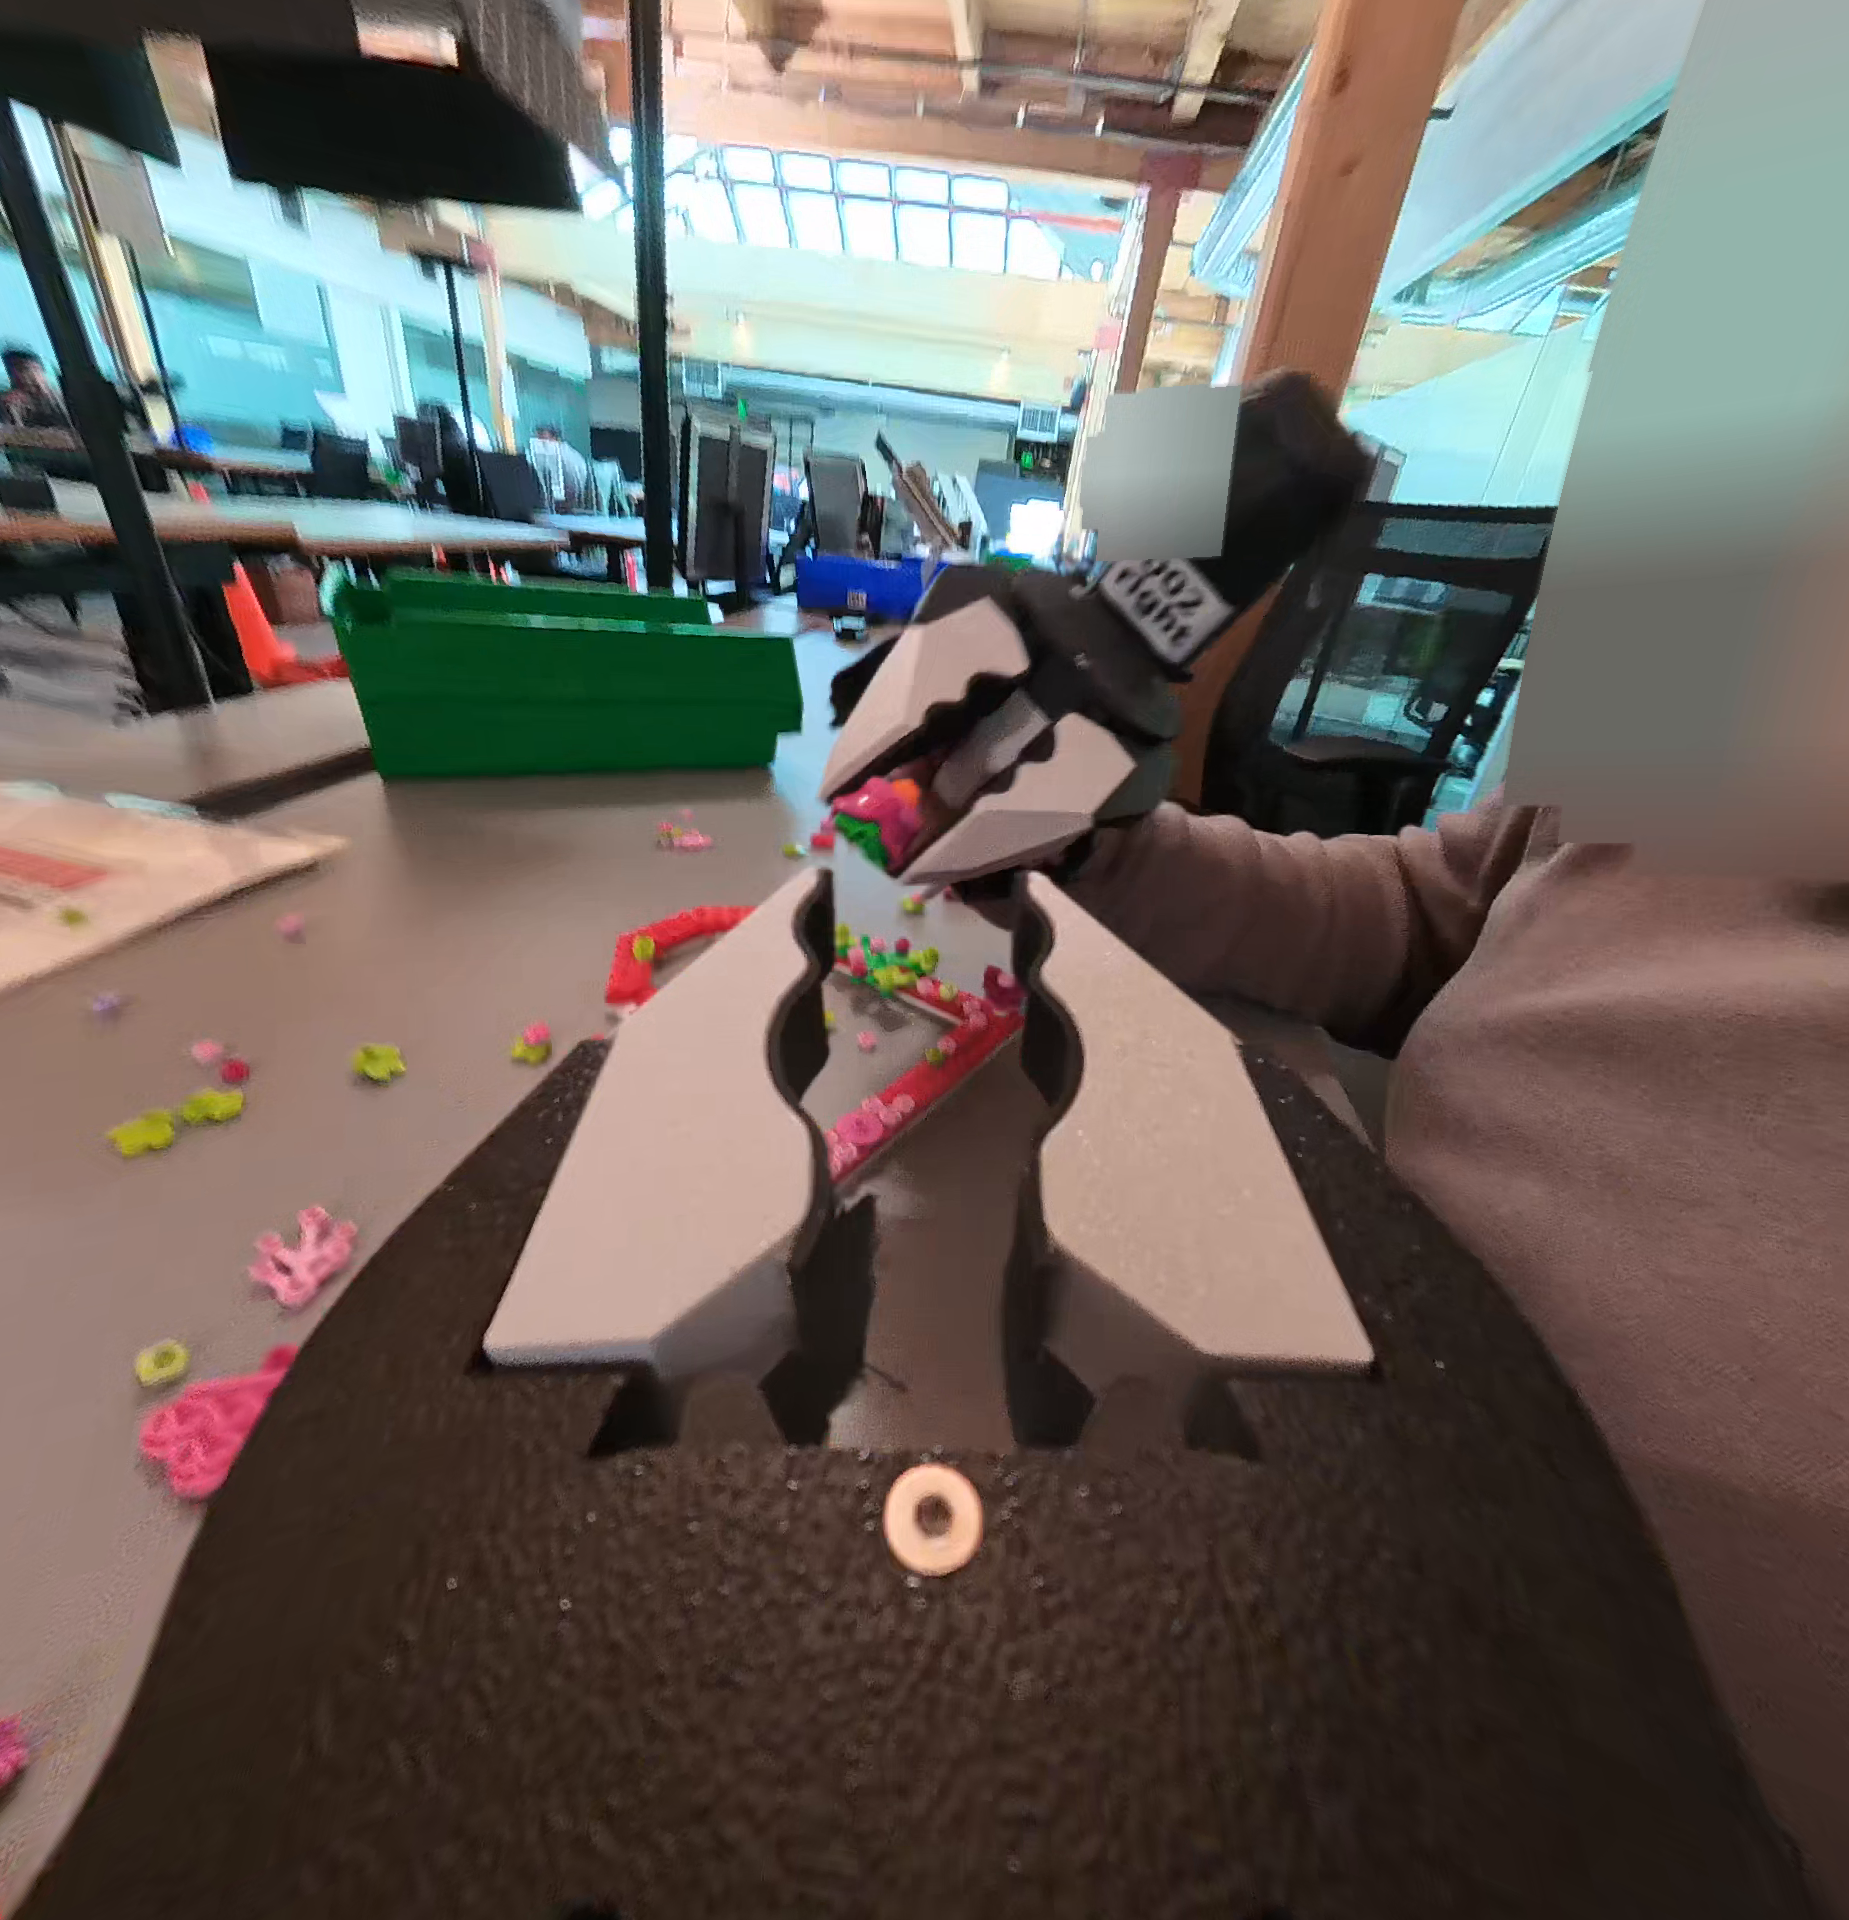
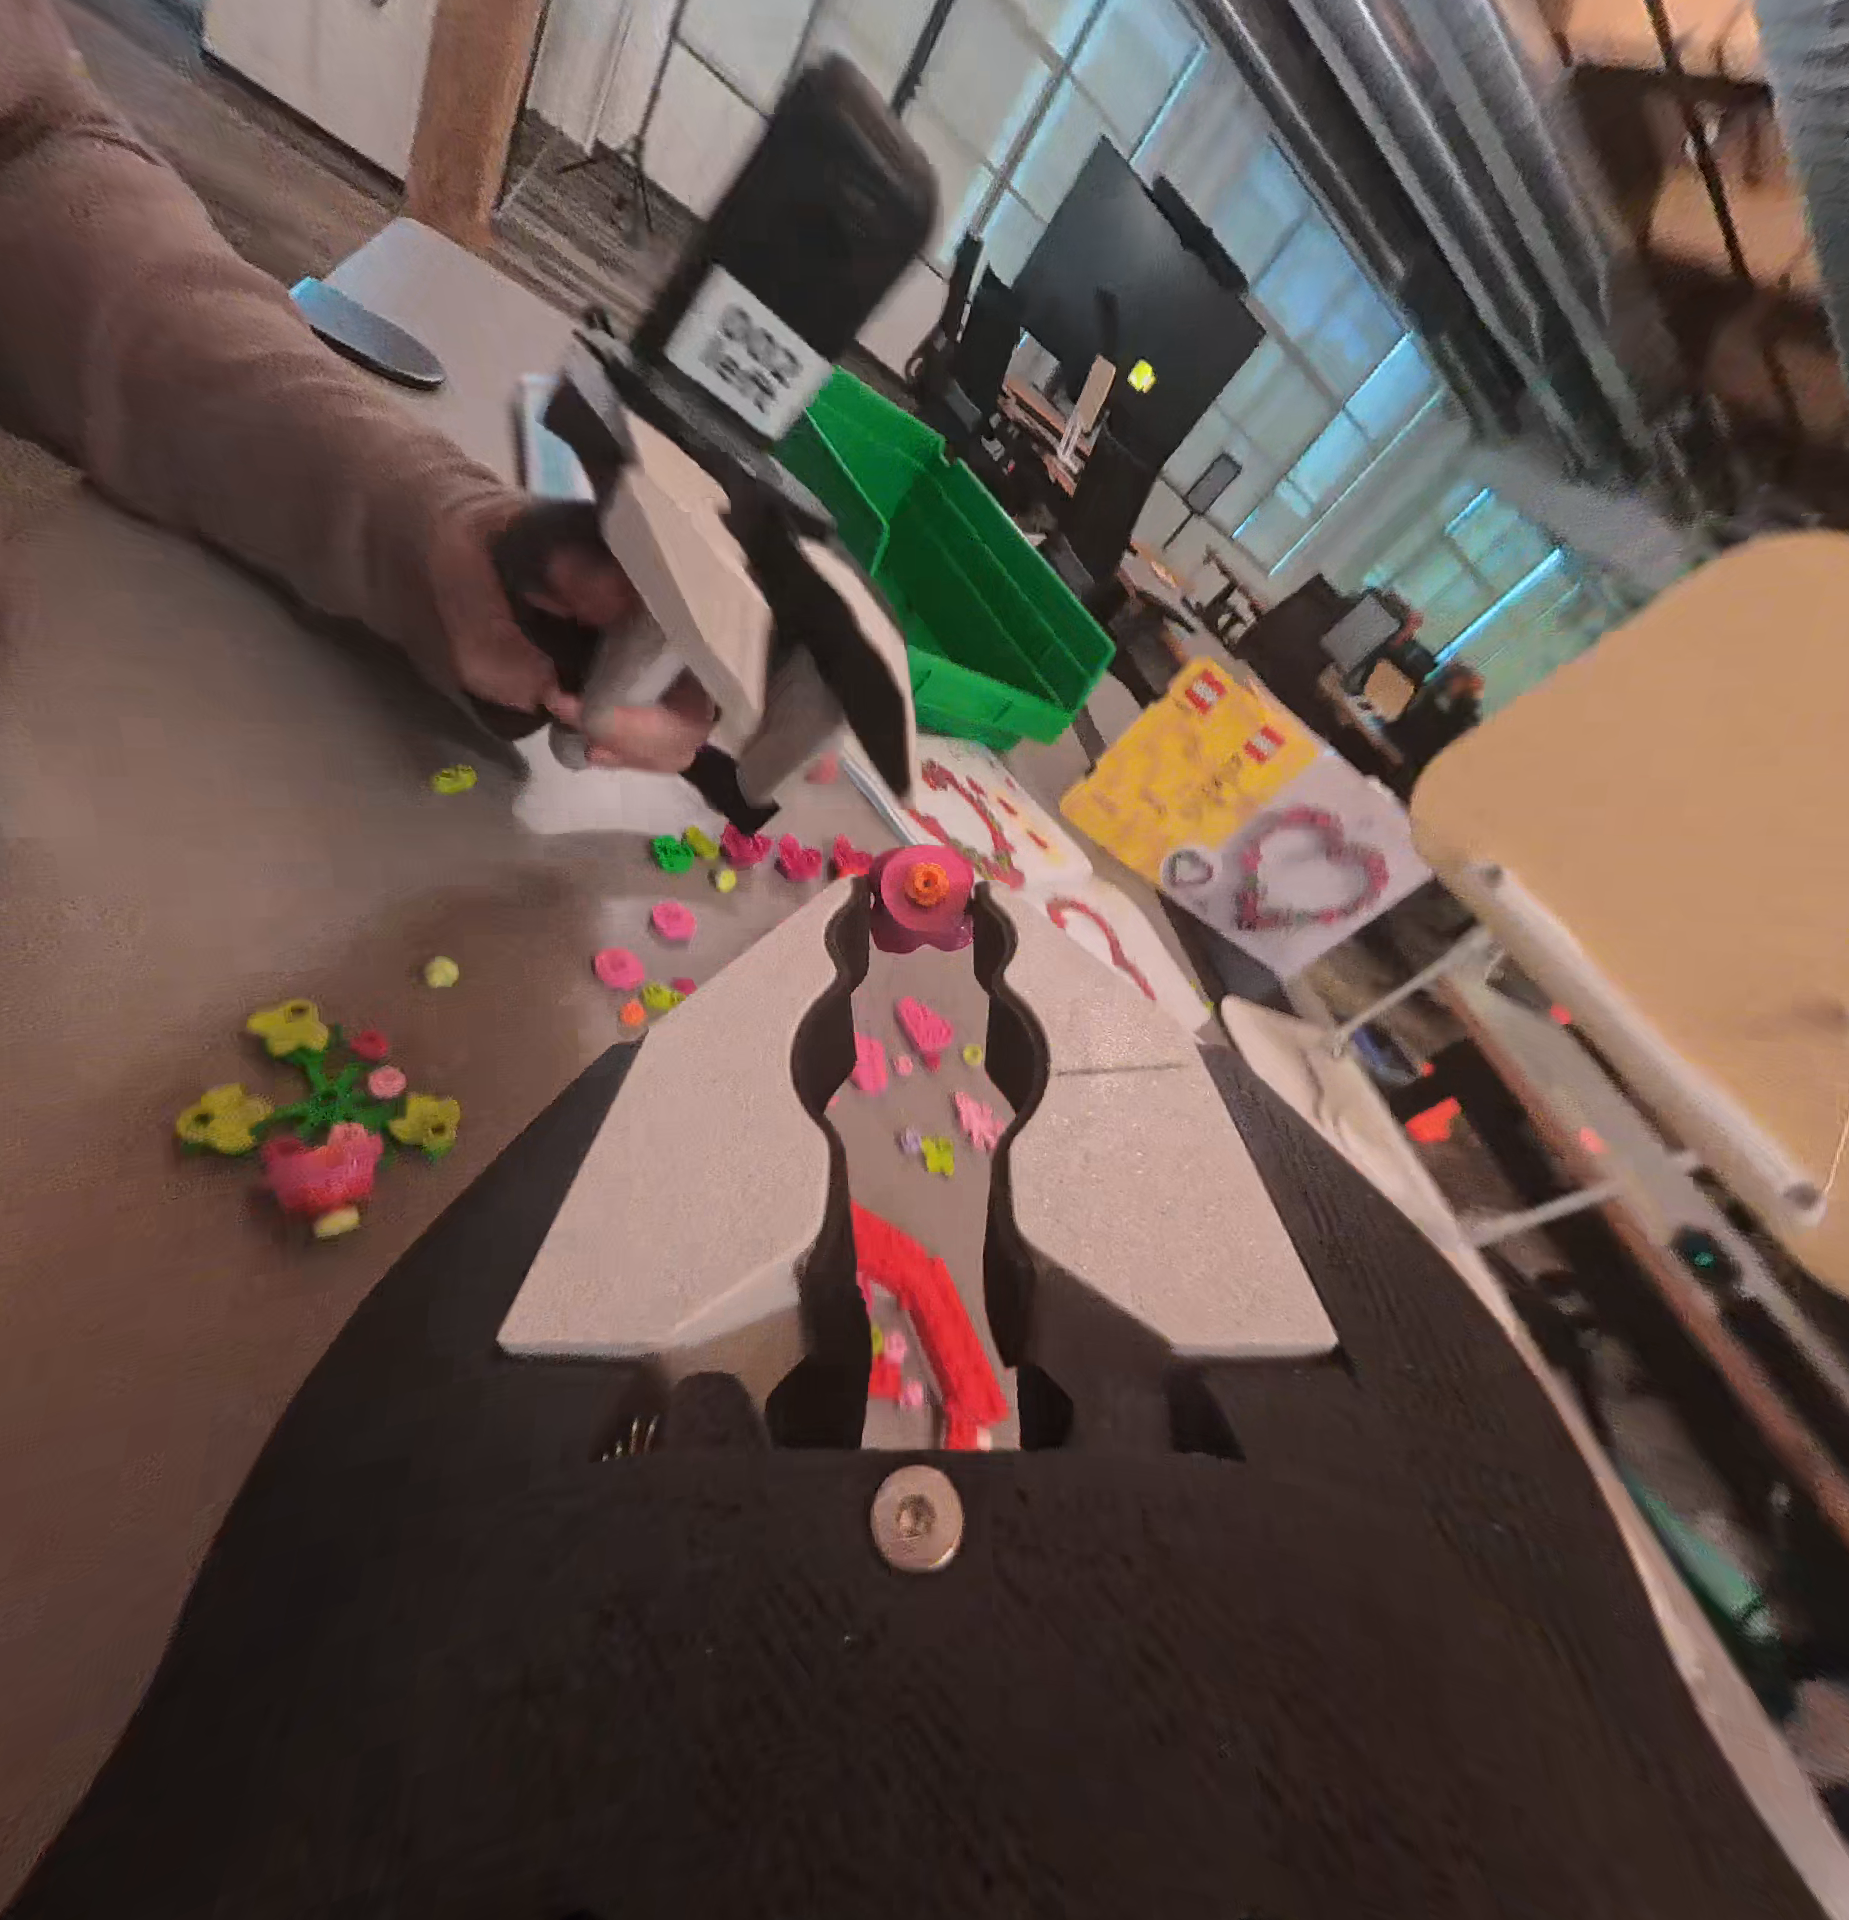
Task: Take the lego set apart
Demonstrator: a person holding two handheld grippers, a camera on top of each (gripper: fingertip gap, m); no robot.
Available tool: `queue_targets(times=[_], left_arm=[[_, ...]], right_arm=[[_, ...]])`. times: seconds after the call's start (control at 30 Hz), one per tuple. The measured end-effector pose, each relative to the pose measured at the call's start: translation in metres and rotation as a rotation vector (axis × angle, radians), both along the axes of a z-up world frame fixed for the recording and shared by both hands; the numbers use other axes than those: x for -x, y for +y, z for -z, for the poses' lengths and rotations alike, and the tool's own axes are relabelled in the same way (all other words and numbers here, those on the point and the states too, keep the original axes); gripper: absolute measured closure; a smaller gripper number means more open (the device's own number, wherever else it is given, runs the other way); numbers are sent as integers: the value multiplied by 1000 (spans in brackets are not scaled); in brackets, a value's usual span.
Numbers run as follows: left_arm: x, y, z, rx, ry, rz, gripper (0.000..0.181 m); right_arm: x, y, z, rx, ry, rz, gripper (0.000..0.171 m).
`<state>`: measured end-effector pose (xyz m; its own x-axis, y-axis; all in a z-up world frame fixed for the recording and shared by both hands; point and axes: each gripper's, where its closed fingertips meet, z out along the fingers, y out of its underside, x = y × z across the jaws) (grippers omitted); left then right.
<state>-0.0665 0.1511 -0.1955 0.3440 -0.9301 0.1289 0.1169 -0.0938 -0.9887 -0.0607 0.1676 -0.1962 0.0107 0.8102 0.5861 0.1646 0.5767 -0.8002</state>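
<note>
While the right tool (image 2: 920,904) is raised above the desk (image 2: 172,883), its two grey fingers are clamped at the very tips on a dark pink flower piece (image 2: 915,906) with a small orange stud at its centre. From the left wrist view the same tool (image 1: 878,831) shows farther off, and there a green bit sits beside the pink at its tips. The left tool (image 1: 925,904) has its fingers apart with nothing between them; it hangs over the red heart-shaped frame (image 1: 899,1101), which lies flat on the desk below the gap, pink studs and a small green and yellow cluster on its rim. The held flower is up and just beyond the left tool's tips, not touching them.

Loose pink, yellow-green and purple pieces (image 1: 302,1252) lie scattered on the desk to the left. A green stem cluster with yellow flowers (image 2: 322,1107) and a pink bloom lies apart on the desk in the right wrist view. A green bin (image 1: 567,686) stands farther back. The frame is partly hidden by the left tool's fingers, and the right wrist view is blurred.
</note>
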Motion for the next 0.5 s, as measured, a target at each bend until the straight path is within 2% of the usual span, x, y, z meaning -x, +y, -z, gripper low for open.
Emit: queue_targets(times=[0.2, 0.3, 0.4, 0.47, 0.5], left_arm=[[-1, -5, 5, 152, -83, 130, 177], [1, -4, 3, 184, -121, 156, 176], [5, 0, -2, 200, -169, 139, 159], [6, 1, 0, 245, -178, 162, 160], [5, 0, 2, 267, -175, 178, 171]], right_arm=[[16, -13, -3, -73, 24, 1, 153], [16, -12, -1, -72, 27, 5, 153], [17, -16, 4, -68, 12, -17, 153], [20, -18, 6, -74, 6, -22, 153], [21, -18, 8, -78, 1, -23, 153]])
